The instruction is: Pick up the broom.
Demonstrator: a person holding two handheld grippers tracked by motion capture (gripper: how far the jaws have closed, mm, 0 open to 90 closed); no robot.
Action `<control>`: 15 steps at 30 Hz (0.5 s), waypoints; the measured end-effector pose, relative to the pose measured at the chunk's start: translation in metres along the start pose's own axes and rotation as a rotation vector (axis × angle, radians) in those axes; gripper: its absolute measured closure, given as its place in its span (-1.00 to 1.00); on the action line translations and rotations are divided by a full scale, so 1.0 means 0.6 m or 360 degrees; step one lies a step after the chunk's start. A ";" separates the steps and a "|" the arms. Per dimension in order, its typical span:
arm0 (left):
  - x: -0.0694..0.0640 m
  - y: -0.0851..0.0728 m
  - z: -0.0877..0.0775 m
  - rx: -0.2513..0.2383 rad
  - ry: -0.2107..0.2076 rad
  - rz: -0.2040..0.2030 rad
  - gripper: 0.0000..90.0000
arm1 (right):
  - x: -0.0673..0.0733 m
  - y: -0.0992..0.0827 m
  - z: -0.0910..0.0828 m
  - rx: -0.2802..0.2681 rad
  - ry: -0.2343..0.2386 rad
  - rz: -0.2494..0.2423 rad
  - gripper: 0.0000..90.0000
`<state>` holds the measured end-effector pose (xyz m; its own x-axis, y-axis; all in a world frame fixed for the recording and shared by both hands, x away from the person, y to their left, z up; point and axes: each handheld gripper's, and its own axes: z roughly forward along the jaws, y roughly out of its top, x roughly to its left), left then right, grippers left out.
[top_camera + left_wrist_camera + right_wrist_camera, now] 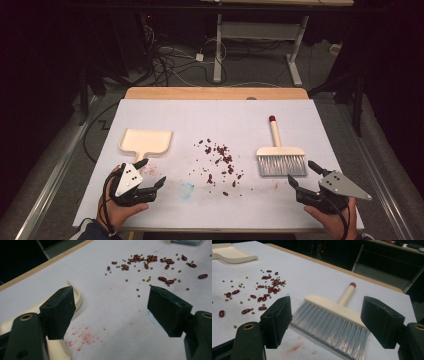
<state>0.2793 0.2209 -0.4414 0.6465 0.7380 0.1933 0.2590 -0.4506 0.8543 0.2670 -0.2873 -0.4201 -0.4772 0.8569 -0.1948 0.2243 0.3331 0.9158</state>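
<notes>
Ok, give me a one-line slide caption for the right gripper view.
Open right gripper facing the brush, scattered beans and dustpan beyond.

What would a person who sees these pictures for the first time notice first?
Most striking is the scatter of red beans mixed with small green ones in the middle of the white table cover. A cream dustpan lies to their left and a cream hand brush with grey bristles to their right. At the near edge, the left gripper and the right gripper are both open, holding nothing.
</notes>
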 end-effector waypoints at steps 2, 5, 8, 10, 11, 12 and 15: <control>0.000 0.002 0.005 0.0009 -0.0002 0.0011 -0.52 | -0.001 -0.001 0.001 0.0010 0.0000 -0.0001 -0.44; -0.003 0.003 0.012 0.0034 -0.0014 0.0038 -0.52 | -0.003 -0.003 0.004 0.0044 0.0005 0.0000 -0.45; -0.007 0.002 0.014 0.0055 -0.0023 0.0050 -0.52 | -0.003 -0.002 0.006 0.0047 0.0007 0.0000 -0.46; -0.008 0.001 0.015 0.0063 -0.0026 0.0049 -0.52 | -0.006 0.001 0.014 0.0084 0.0004 -0.0003 -0.47; -0.008 0.001 0.015 0.0069 -0.0025 0.0050 -0.52 | -0.008 0.004 0.019 0.0111 -0.0002 0.0007 -0.47; -0.009 0.000 0.015 0.0074 -0.0025 0.0053 -0.52 | -0.012 0.007 0.024 0.0137 -0.0002 0.0009 -0.47; -0.011 0.002 0.016 0.0081 -0.0034 0.0063 -0.52 | -0.028 0.021 0.043 0.0217 0.0014 0.0074 -0.44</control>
<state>0.2822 0.2109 -0.4465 0.6719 0.7085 0.2159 0.2684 -0.5046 0.8206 0.2994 -0.2874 -0.4145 -0.4709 0.8694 -0.1499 0.3595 0.3442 0.8673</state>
